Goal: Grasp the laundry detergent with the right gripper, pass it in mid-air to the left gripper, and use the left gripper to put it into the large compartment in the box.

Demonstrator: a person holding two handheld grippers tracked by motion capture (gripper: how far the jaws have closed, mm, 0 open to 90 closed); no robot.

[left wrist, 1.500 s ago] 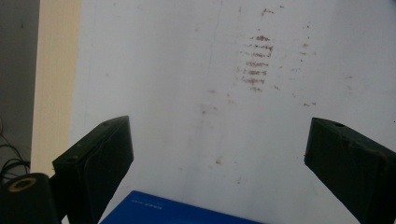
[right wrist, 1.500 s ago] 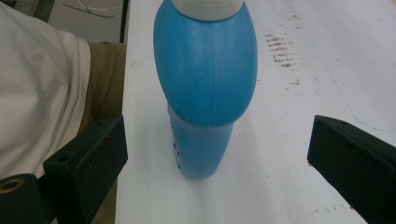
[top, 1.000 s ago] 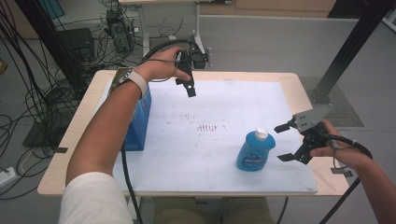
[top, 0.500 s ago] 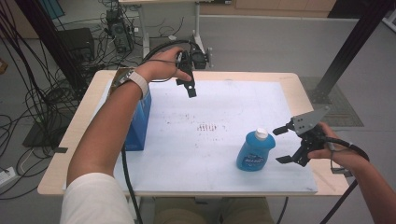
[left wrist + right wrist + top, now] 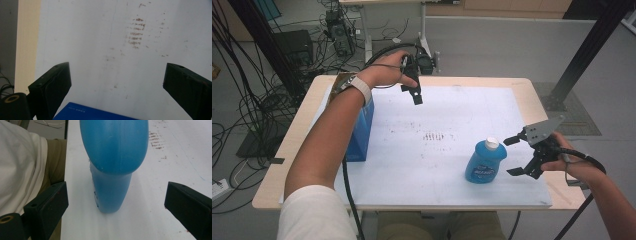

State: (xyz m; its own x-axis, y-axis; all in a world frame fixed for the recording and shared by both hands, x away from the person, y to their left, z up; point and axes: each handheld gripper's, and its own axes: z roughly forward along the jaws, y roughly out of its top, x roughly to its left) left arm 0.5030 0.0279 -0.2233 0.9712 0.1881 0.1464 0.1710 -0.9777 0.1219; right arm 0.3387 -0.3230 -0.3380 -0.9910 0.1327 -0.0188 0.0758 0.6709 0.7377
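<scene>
A: Right jaws first. What did you have there?

B: Your right gripper [image 5: 521, 156] had its jaws spread wide, nothing between the pads. In the right gripper view the blue plastic dish-soap bottle with the white cap [image 5: 113, 165] stood dead ahead, centred in the gap but not yet inside it.

A: Touching?

B: No. From the high view the bottle [image 5: 486, 161] sat just beside the jaw tips, toward the table's middle from your right hand [image 5: 569, 160]. Upright, long axis vertical, cap on top, standing on the white table sheet [image 5: 452, 110] near the front right.

A: So the approach?

B: My read: straight forward along the jaws' own line would have put the body between them. They opened roughly across the bottle's width, so no turn looked needed. Tipping it was the risk if one pad hit first.

A: Left side?

B: Your left gripper [image 5: 413, 85] was held up over the far left part of the sheet, jaws also apart and empty in the left gripper view, looking down on bare sheet with brownish scuff marks [image 5: 136, 32]. A blue rectangular box [image 5: 361, 131] stood at the left edge under your forearm; its top edge [image 5: 92, 113] showed low between the jaws.

A: Nearer hand?

B: Right, clearly. Left was well apart from the bottle.
</scene>
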